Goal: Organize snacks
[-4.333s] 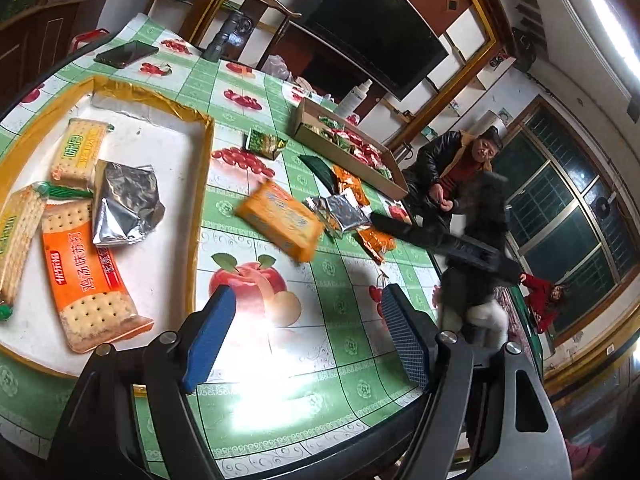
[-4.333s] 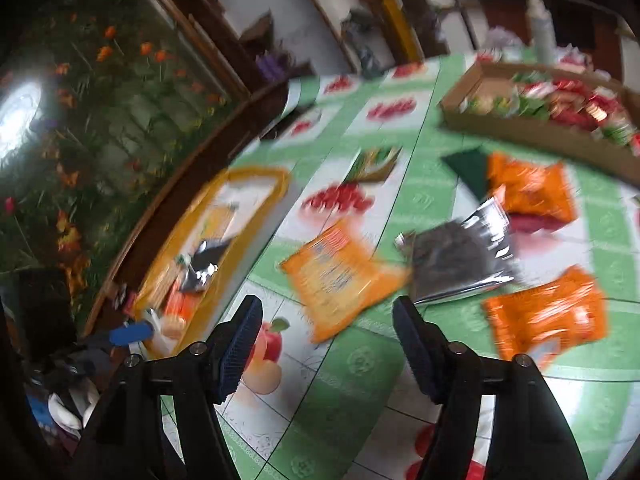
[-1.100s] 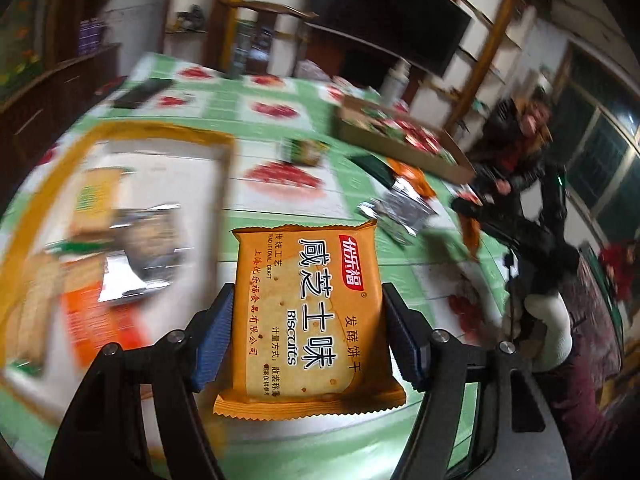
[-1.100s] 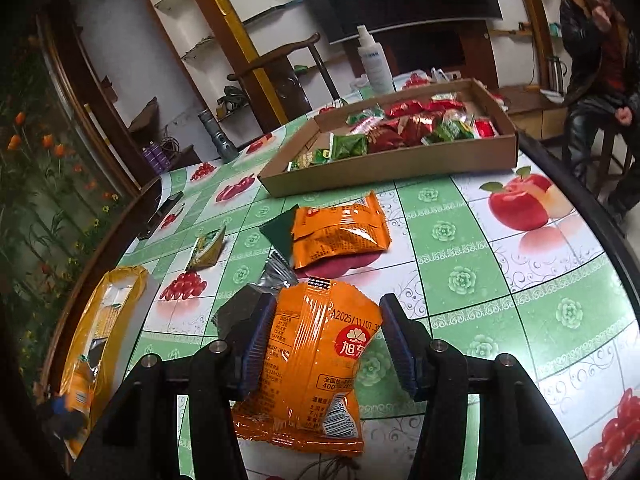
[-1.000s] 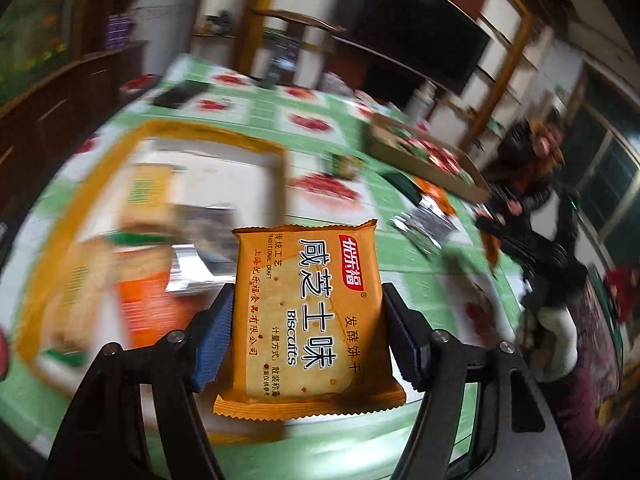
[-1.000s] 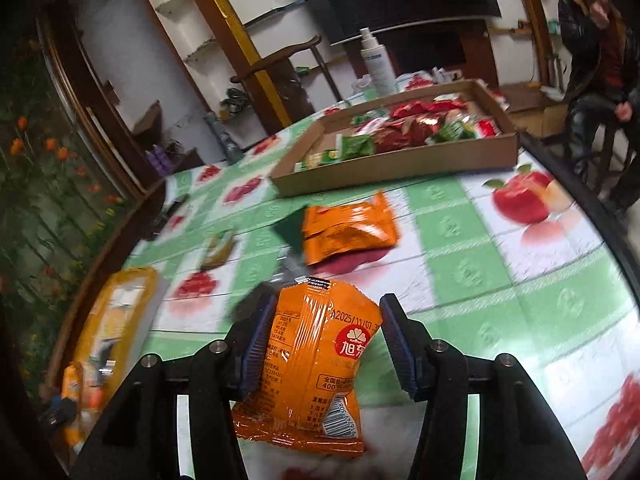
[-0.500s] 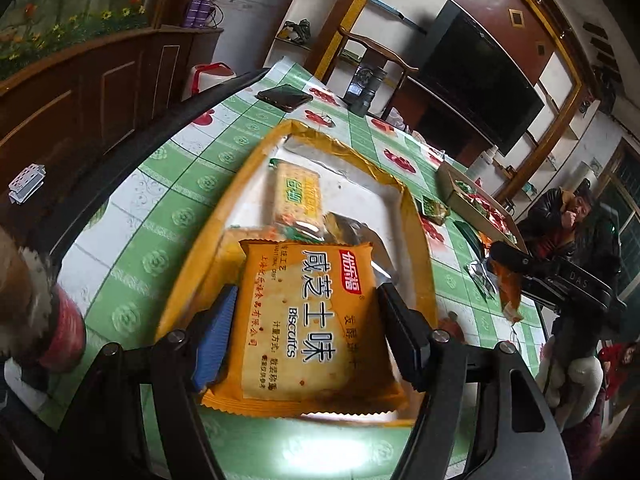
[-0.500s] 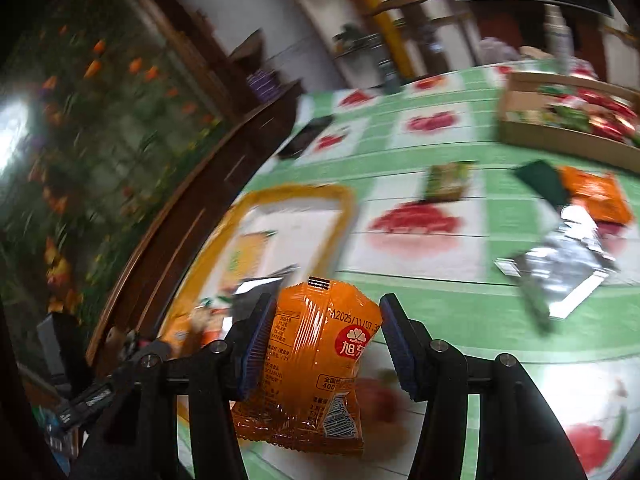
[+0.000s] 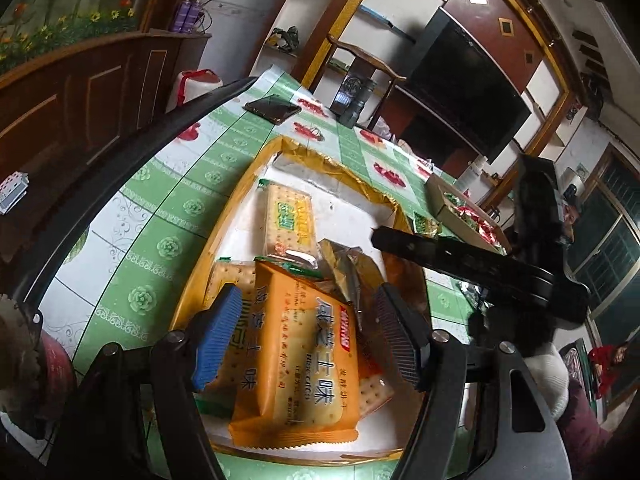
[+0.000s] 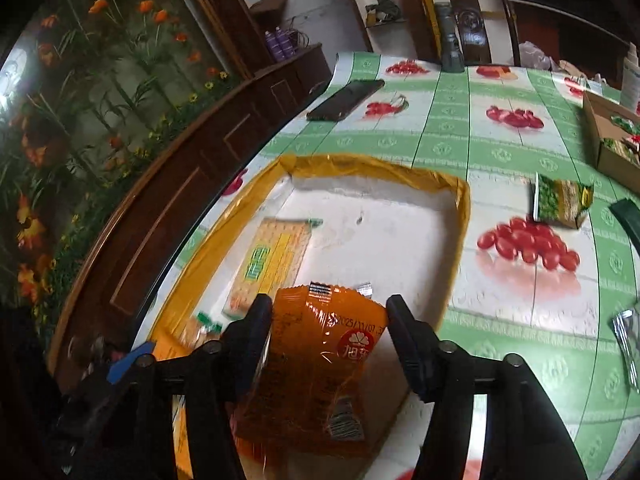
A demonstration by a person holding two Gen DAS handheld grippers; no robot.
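Left gripper (image 9: 306, 344) stands parted, its orange biscuit pack (image 9: 296, 364) lying loose in the yellow-rimmed tray (image 9: 240, 196). Right gripper (image 10: 324, 340) pinches an orange snack bag (image 10: 316, 364) above the tray; best released low onto bare tray

The orange biscuit pack (image 9: 294, 364) hid the crackers beneath it; the orange snack bag (image 10: 316, 372) was blurred, its lower end unclear.

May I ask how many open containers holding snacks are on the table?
2: the yellow-rimmed tray in the foreground; the cardboard box at far right. Others may be hidden.
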